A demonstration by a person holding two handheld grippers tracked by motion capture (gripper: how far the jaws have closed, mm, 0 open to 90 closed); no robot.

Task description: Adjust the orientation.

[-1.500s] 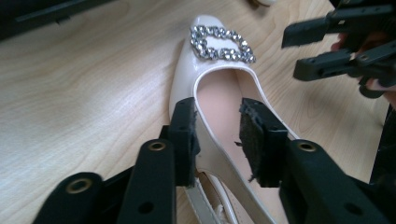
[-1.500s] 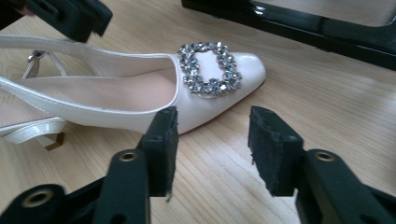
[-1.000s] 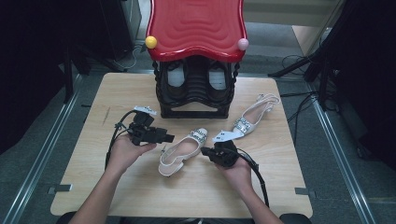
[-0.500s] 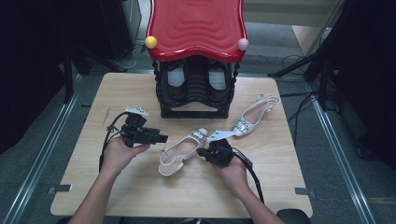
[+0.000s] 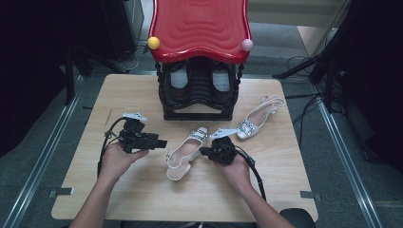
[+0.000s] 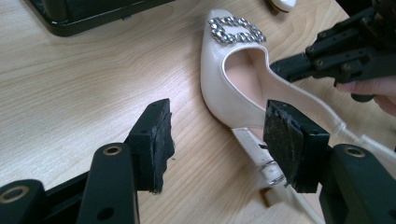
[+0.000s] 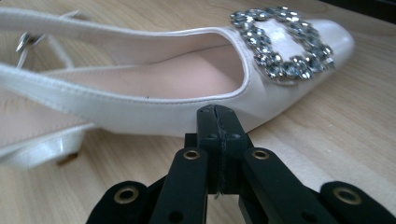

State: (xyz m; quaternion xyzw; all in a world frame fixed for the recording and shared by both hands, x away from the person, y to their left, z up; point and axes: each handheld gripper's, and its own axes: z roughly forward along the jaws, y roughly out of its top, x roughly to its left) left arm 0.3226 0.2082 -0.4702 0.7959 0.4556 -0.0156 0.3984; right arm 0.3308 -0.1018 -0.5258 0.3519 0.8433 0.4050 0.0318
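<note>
A pale wooden bench (image 5: 142,190) carries a black shoe rack (image 5: 198,97) with a glossy red wavy top (image 5: 199,26) at its far middle, a yellow ball (image 5: 153,42) and a pink ball (image 5: 247,45) on the top's front corners. Inside the rack a pair of dark shoes (image 5: 179,80) stands on a shelf. In front of the rack a white slingback shoe (image 5: 183,154) with a jewelled buckle (image 5: 199,135) lies on the bench between the two hands, toe toward the rack and heel toward the person. A second white shoe (image 5: 259,116) of the same kind lies to the right of the rack, well apart from the first. The left gripper (image 5: 160,142), held in the left hand (image 5: 119,159), sits just left of the near shoe; in the left gripper view its jaws are spread wide and hold nothing, with the shoe's side and block heel (image 6: 261,158) ahead between them, the right pad just in front of the heel. The right gripper (image 5: 203,151), held in the right hand (image 5: 235,168), comes in from the shoe's right side. In the right gripper view its jaws are pressed together with nothing between them, and their tip lies close against the shoe's outer side wall just behind the buckle (image 7: 285,44); whether it touches the leather cannot be told. A cable trails from each gripper back toward the person.
</note>
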